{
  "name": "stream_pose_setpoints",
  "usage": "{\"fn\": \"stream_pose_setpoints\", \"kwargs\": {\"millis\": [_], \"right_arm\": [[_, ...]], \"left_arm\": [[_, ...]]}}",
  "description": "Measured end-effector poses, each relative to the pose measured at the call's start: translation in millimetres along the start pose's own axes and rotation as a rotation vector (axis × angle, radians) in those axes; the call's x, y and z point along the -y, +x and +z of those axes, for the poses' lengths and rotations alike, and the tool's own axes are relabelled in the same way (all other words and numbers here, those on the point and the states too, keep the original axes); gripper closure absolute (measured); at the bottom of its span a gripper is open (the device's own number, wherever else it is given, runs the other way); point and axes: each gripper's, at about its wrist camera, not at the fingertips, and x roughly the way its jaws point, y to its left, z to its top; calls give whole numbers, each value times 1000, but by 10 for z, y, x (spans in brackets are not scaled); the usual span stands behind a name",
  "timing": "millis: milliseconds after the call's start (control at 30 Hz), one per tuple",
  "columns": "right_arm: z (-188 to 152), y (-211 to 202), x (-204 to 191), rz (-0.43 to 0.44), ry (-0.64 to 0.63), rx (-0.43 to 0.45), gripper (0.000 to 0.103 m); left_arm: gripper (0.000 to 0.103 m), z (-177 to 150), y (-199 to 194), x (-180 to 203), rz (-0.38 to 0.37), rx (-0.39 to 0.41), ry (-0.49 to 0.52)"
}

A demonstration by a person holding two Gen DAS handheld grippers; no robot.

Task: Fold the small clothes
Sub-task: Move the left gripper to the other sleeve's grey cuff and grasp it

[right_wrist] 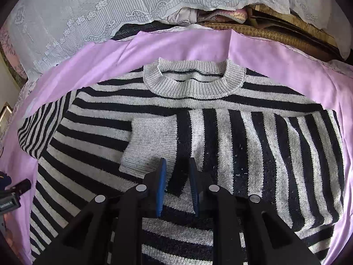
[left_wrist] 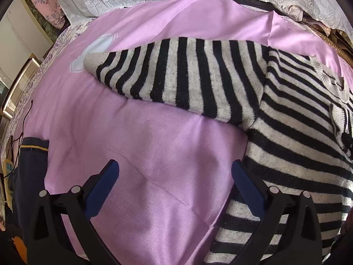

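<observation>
A black-and-grey striped knit sweater lies flat on a pink sheet, its grey collar at the far side. One sleeve is folded across the chest, and its grey cuff lies just beyond my right gripper. That gripper's blue pads stand a narrow gap apart over the sleeve's lower edge and do not visibly press on it. The other sleeve stretches out to the left. My left gripper hangs wide open over the bare pink sheet, beside the sweater's body.
A white lace cloth covers the bedding behind the sheet. A woven mat and folded fabrics lie at the back right. A dark navy garment and a power strip with its cord are at the sheet's left edge.
</observation>
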Motion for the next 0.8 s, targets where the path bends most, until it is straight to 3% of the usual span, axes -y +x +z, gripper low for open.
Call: {"fn": "stream_pose_setpoints", "kwargs": {"millis": [200,300,367,400,467,533,600,733,800], "right_arm": [[29,-81,75,39,18,24,82],[-36,-277,225,51,39,65,82],[-156,-392,350,24,31,83,81],[-214,-433,416,9,34,90,79],[-294,-452,518,-3,54,81,61],[-334,-432,499,5,40,70,59],[-343,-452,392,-6,-19,96,56],[-318,-346,122,-6,-138,94,56],[-294,-277,20,-18,-182,88,56]], "left_arm": [[4,262,-114,573,-126,16,56],[4,461,-233,1078,-246,38,111],[4,566,-262,1494,-286,55,192],[4,610,-246,1694,-292,58,236],[4,663,-150,2068,-306,44,311],[4,686,13,2324,-288,8,364],[4,729,149,2418,-263,-15,377],[4,830,188,2316,-367,-47,324],[12,858,187,2340,-419,-55,341]]}}
